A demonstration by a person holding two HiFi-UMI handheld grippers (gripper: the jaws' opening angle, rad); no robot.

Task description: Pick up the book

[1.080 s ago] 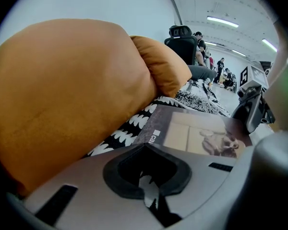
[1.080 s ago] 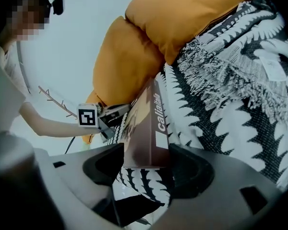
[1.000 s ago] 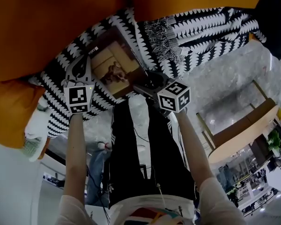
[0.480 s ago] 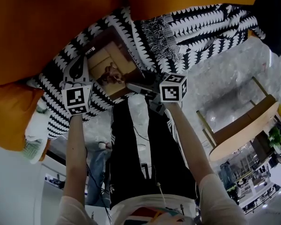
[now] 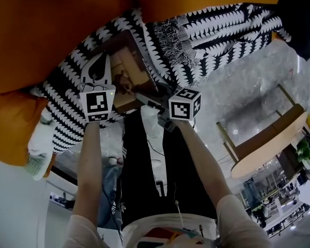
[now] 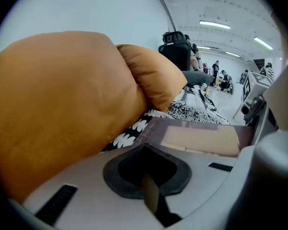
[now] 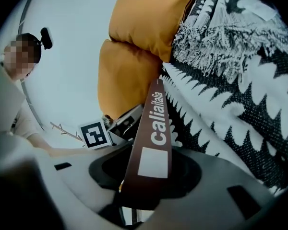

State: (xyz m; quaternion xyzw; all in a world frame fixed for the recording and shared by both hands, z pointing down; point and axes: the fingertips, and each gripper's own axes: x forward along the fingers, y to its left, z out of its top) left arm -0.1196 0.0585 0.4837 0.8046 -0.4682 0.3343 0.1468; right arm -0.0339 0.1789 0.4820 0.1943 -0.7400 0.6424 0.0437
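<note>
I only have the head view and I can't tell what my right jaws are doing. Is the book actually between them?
Observer: Yes. In the right gripper view, the right gripper has just been closing its jaws, and they now grip the book by its spine.
Operator: How do you know it's the spine?
Observer: It's a narrow brown strip with white print reading "calia italia".
Operator: And the left jaws?
Observer: In the left gripper view, the left gripper has its jaws together with nothing between them. The book's cover shows just past their tips.
</note>
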